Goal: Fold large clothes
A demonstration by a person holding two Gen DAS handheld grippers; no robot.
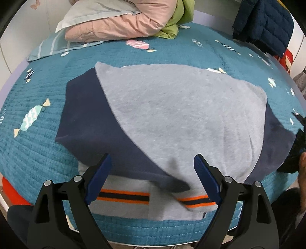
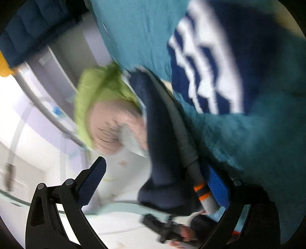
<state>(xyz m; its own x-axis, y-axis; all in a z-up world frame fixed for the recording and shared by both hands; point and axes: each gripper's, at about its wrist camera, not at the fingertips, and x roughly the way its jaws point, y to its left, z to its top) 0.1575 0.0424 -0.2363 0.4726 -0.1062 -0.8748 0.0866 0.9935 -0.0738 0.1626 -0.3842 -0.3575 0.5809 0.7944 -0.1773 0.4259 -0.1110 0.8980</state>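
A navy sweatshirt with a pale grey fleece inside [image 1: 172,118] lies partly folded on the teal bedspread [image 1: 38,149]. Its grey hem with an orange and black stripe [image 1: 122,196] is nearest me. My left gripper [image 1: 153,178] is open just above that hem, holding nothing. The right wrist view is tilted and blurred. My right gripper [image 2: 158,183] is open, and the navy garment edge with its striped cuff [image 2: 200,189] passes beside the right finger. A navy and white patterned part [image 2: 206,63] lies on the bedspread [image 2: 258,138].
A pink quilt [image 1: 118,24], a pale pillow [image 1: 91,13] and a green cover [image 1: 177,21] are piled at the head of the bed. A dark blue padded jacket [image 1: 265,24] hangs at the back right. The other handle and the person's hand [image 2: 177,229] show low in the right wrist view.
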